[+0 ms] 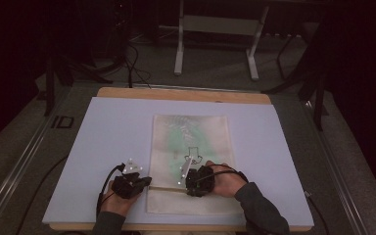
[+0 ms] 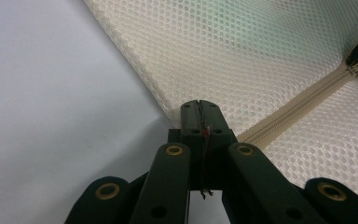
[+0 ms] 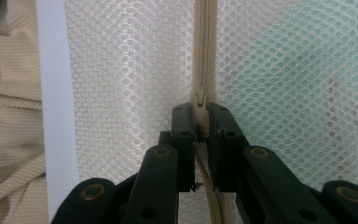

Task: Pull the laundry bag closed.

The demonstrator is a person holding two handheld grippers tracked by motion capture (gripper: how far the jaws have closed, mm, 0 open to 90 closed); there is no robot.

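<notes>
A white surface point(image 1: 112, 147) carried a cream mesh zip bag point(image 1: 191, 142), lying flat near the middle with its zipper point(image 1: 169, 187) running across its near end. Something green and a dark printed shape showed faintly through the mesh in the high view, too blurred to name.

The left gripper point(image 1: 147, 183) lay at the bag's left edge, at the zipper's end. In the left gripper view its jaws stood together on the mesh corner point(image 2: 186, 100), the fabric pinched at their tips; how much cloth sat between them was hidden by the jaws themselves.

The right gripper point(image 1: 188, 185) sat on the zipper line, partway along it. In the right gripper view its jaws were clamped on the zipper pull point(image 3: 200, 100), of which just the slider's top stood clear above the pads. The zipper tape point(image 3: 204, 46) ran on ahead, closed; behind the jaws it was mostly hidden. A ribbed beige cloth point(image 3: 7, 116) was cut off at that view's left edge.
</notes>
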